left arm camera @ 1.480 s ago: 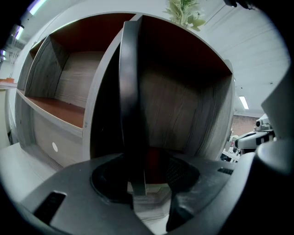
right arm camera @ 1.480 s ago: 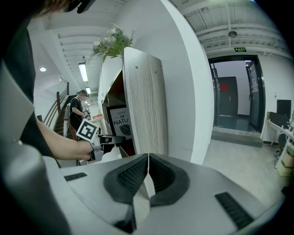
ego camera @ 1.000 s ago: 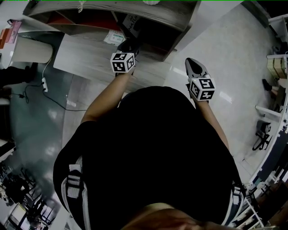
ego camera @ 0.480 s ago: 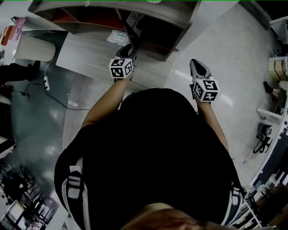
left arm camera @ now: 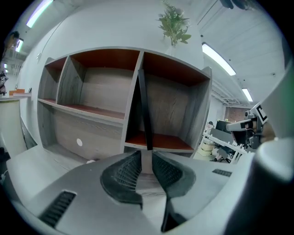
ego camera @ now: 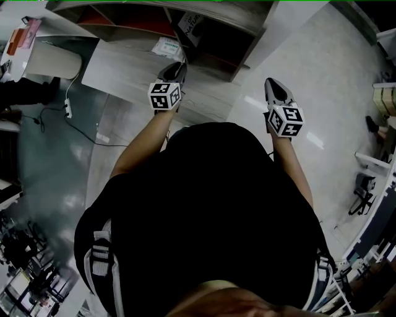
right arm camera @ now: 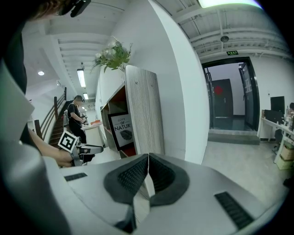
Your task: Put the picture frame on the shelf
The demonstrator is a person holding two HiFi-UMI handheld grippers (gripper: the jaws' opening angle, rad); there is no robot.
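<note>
- Shelf (left arm camera: 92,92) of grey wood with red-brown boards stands straight ahead of the left gripper (left arm camera: 146,157) and to the left of the right gripper (right arm camera: 148,158), which is over pale glossy floor (ego camera: 297,56).
- Picture frame (left arm camera: 145,110) stands upright in the shelf's right-hand compartment, just beyond the left jaws.
- Left jaws have just been closing; a narrow gap remains with nothing in it.
- Right jaws are pressed together, empty.

Shelf (ego camera: 216,15) cut off by head view's top edge; picture frame (left arm camera: 144,110) edge-on, face hidden
</note>
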